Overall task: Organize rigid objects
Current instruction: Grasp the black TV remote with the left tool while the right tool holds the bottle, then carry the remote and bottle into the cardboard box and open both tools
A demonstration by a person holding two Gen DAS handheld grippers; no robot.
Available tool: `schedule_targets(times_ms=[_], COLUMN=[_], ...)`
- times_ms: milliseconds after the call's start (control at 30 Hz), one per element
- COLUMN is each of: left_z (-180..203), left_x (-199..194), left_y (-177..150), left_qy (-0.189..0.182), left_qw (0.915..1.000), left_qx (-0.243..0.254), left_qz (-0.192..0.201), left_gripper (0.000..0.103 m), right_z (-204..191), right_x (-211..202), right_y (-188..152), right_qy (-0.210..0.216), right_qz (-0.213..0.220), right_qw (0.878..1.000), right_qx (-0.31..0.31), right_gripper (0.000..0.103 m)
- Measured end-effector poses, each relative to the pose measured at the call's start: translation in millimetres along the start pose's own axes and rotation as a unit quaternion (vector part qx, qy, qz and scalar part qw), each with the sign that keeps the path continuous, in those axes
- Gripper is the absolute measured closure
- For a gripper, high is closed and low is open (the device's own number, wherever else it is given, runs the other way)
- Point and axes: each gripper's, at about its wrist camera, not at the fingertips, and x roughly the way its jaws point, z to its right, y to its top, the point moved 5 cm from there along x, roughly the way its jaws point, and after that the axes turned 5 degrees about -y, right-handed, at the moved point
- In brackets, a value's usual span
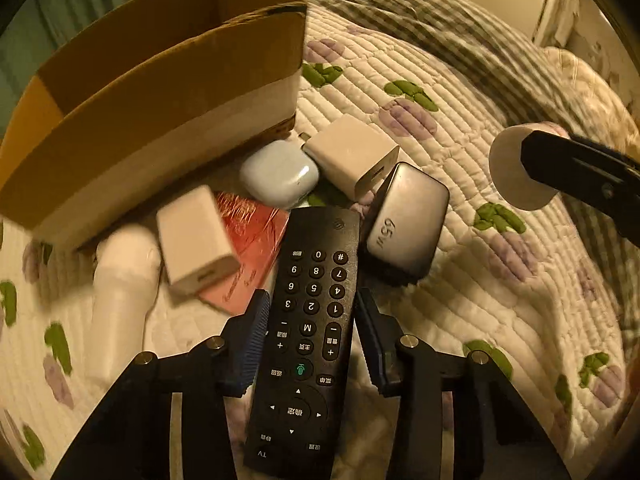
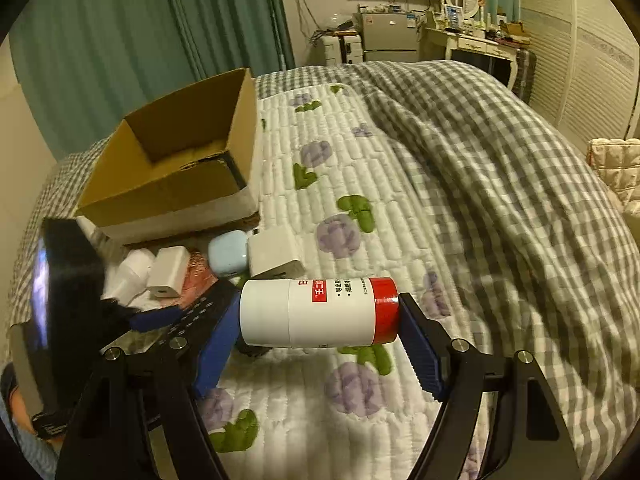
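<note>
My left gripper (image 1: 311,312) is shut on a black TV remote (image 1: 308,332), which points toward a pile of small objects beside an open cardboard box (image 1: 160,92). The pile holds two white chargers (image 1: 352,152) (image 1: 196,240), a pale blue earbud case (image 1: 278,178), a silver 65W charger (image 1: 408,220), a red packet (image 1: 252,240) and a white bottle (image 1: 120,292). My right gripper (image 2: 320,316) is shut on a white bottle with a red band (image 2: 320,312), held sideways above the quilt. The box (image 2: 172,168) looks empty in the right wrist view.
A white quilt with purple and green patches (image 2: 340,220) covers the bed. A grey checked blanket (image 2: 500,180) is bunched at the right. Green curtains (image 2: 120,40) hang behind the box. My right gripper and its bottle show in the left wrist view (image 1: 560,168).
</note>
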Motion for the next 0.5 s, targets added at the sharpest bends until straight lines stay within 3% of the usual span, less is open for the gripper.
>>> schedule_targets(times_ms=[133,267,500], left_z=[0,-9,-25], left_x=[-31,-77,-123], left_y=[-16,-23,0], left_qy=[-0.009,0.002,0.023], left_qw=[0.999,0.9949,0.9877], left_qx=[-0.037,-0.071,-0.093], left_qz=[0.022,0.072,0.124], left_gripper=[0.059,0.06,0.06], right_z=[-2,-6,-22], right_x=[-9,-22,-57], right_y=[1,3,14], right_qy=[0.014,0.017,0.04], right_qz=[0.007,0.02,0.047], right_qw=[1.0,1.0,0.998], right_qx=[0.001,-0.01,-0.029], right_gripper=[0.027,0.027,0.027])
